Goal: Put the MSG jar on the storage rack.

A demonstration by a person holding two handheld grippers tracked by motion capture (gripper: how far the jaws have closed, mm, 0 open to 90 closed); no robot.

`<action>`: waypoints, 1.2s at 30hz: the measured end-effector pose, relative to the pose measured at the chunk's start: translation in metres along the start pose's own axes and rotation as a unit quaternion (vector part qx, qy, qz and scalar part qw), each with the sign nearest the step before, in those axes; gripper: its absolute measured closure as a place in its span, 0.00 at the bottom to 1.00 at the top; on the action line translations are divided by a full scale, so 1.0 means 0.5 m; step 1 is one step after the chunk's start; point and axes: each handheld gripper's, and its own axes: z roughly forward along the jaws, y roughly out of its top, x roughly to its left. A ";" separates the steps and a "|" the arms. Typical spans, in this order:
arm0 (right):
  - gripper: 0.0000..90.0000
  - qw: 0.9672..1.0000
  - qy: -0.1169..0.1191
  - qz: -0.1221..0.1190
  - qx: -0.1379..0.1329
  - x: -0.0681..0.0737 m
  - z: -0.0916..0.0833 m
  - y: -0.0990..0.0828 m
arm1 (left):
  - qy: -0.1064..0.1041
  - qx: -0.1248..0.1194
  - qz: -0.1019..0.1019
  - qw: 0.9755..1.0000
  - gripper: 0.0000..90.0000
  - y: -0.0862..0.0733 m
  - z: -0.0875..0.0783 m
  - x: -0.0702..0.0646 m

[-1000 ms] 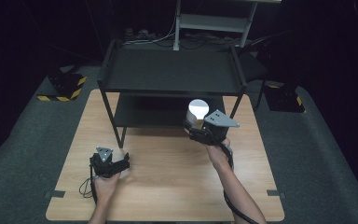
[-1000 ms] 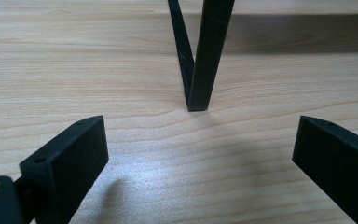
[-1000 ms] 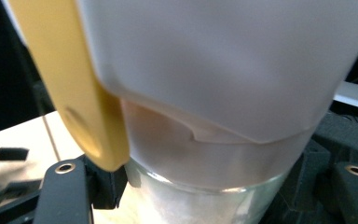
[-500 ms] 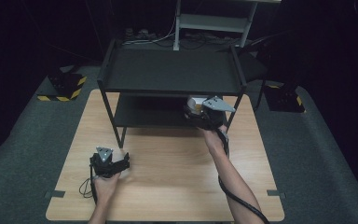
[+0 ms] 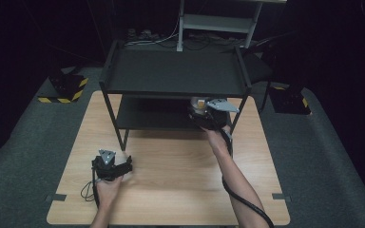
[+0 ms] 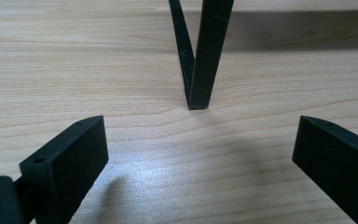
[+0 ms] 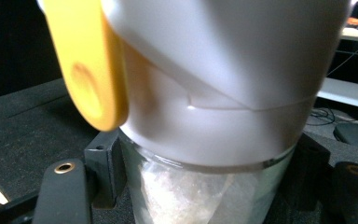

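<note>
Jaws of the left gripper (image 6: pixel 200 154) stand spread wide over the pale wooden table (image 6: pixel 121 56), nothing between them; just ahead rises 1 black metal leg (image 6: pixel 205 56) of the black 2-tier shelf rack (image 5: pixel 176 71). Farther off, the right gripper (image 7: pixel 205 186) clamps a clear glass jar with white cap and yellow flip tab (image 7: pixel 214 93), no lettering readable, at the rack's lower shelf (image 5: pixel 152 114).

Dark room; wooden table (image 5: pixel 171 190) on grey carpet (image 5: pixel 24 190); black shelf rack (image 5: pixel 173 71).
</note>
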 end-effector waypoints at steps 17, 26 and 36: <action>0.12 0.999 0.001 -0.041 -0.008 -0.001 -0.043 -0.053 | 0.001 0.000 0.003 1.000 0.04 0.000 0.001 0.000; 0.12 0.996 0.031 -0.084 -0.026 0.003 -0.143 -0.132 | 0.003 0.001 0.004 1.000 0.04 0.000 0.001 -0.002; 0.11 0.999 -0.024 -0.049 -0.001 -0.007 -0.257 -0.293 | 0.003 0.002 0.007 1.000 0.04 0.001 0.002 -0.002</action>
